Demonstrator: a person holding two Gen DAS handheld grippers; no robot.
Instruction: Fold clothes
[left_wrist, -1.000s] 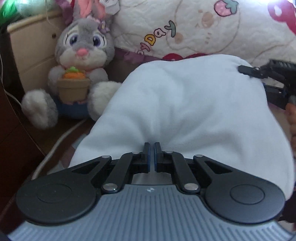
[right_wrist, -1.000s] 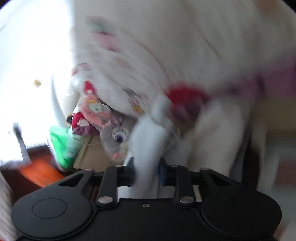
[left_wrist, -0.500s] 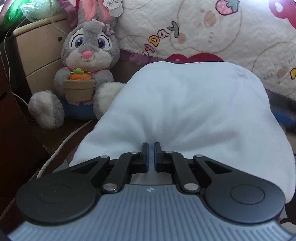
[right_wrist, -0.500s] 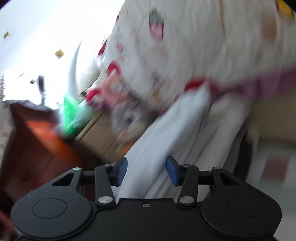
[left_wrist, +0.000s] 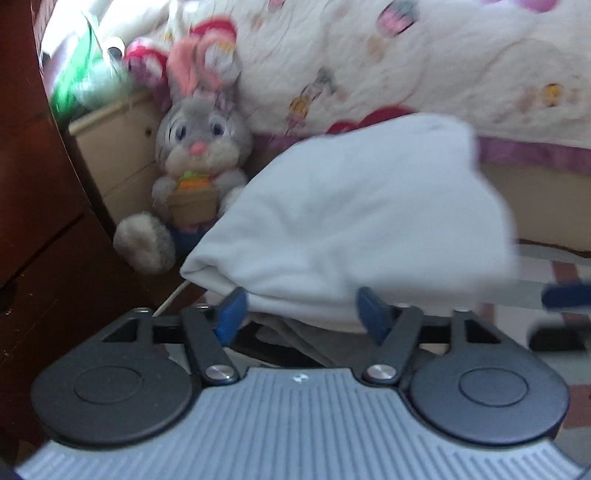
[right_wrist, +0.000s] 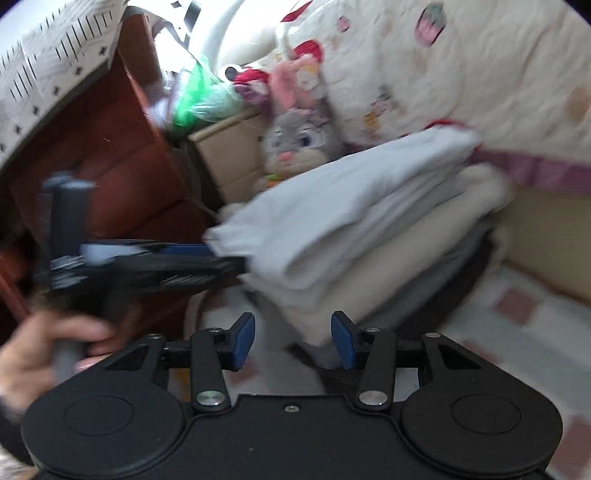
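A folded pale blue-white garment (left_wrist: 362, 221) lies on top of a stack of folded clothes (right_wrist: 388, 273). My left gripper (left_wrist: 301, 314) is open, its blue pads at the garment's near edge, not gripping it. It also shows in the right wrist view (right_wrist: 221, 254), side-on at the stack's left edge. My right gripper (right_wrist: 293, 338) is open and empty, just in front of the stack's near corner. The right gripper's blue pad (left_wrist: 565, 293) shows blurred at the right edge of the left wrist view.
A grey plush rabbit (left_wrist: 199, 162) sits behind the stack against a cream drawer unit (left_wrist: 122, 155). A quilted strawberry-print blanket (left_wrist: 424, 62) hangs behind. Dark red wooden furniture (right_wrist: 122, 155) stands at the left. A checked mat (right_wrist: 517, 317) covers the floor at the right.
My left gripper has opened and let go of the garment, which now rests on the stack. My right gripper stayed open and drew back toward the stack's near corner.
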